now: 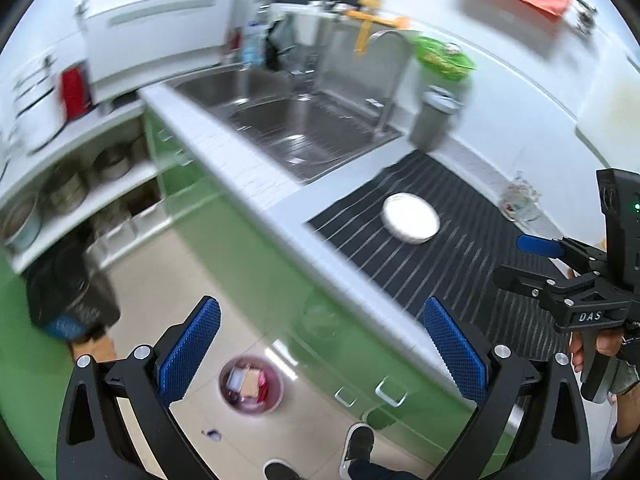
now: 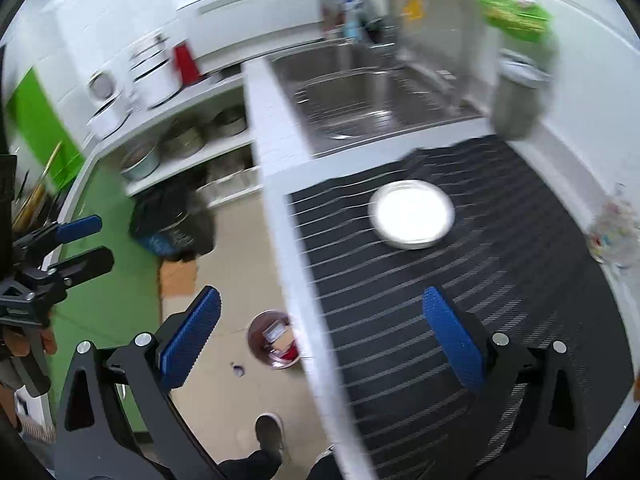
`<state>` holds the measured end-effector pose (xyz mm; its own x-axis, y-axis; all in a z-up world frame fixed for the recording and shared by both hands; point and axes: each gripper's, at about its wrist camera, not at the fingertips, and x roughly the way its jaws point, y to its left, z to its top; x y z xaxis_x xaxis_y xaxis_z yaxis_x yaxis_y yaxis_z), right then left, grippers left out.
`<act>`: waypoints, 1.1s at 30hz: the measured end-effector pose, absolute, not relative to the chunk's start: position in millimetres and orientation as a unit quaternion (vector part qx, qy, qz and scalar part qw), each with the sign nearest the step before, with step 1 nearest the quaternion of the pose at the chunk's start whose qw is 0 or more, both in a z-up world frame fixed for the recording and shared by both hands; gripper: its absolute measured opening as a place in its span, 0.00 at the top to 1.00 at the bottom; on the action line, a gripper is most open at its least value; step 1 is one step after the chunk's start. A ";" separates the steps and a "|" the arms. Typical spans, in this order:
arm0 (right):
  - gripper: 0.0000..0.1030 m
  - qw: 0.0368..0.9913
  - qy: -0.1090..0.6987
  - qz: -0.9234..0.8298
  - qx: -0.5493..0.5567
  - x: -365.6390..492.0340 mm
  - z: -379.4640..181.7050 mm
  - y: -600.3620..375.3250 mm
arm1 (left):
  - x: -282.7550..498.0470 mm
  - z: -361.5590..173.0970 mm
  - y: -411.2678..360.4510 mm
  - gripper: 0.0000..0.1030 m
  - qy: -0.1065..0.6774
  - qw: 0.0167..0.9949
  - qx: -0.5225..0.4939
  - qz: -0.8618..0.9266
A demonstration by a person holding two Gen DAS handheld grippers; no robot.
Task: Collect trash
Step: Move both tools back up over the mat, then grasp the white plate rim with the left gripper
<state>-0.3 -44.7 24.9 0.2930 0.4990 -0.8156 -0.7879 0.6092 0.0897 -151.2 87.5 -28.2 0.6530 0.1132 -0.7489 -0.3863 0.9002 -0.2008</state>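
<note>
A crumpled clear wrapper [image 1: 520, 200] [image 2: 612, 234] lies at the far right of the counter by the white wall. On the floor stands a small pink bin [image 1: 251, 384] [image 2: 274, 338] with paper and packets inside. A tiny scrap [image 1: 212, 435] [image 2: 238, 369] lies on the tiles beside it. My left gripper [image 1: 320, 320] [image 2: 98, 242] hangs open over the floor and cabinet front, nothing between its blue pads. Above the black striped mat [image 2: 400, 320], my right gripper [image 2: 320, 332] [image 1: 520, 260] is open and empty too.
A white round dish [image 1: 410, 218] [image 2: 412, 214] sits on the mat. Beyond it are a steel sink [image 1: 296, 120], a grey canister [image 1: 434, 120] and a green bowl [image 1: 444, 58]. A black bag [image 2: 172, 224] and pot shelves are on the left. The person's shoes [image 1: 356, 444] stand below.
</note>
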 end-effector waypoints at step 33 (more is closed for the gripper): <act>0.47 0.775 0.517 0.338 -0.137 195.1 -91.5 -21.3 | 94.8 -134.4 90.8 0.39 0.493 0.852 -0.159 0.070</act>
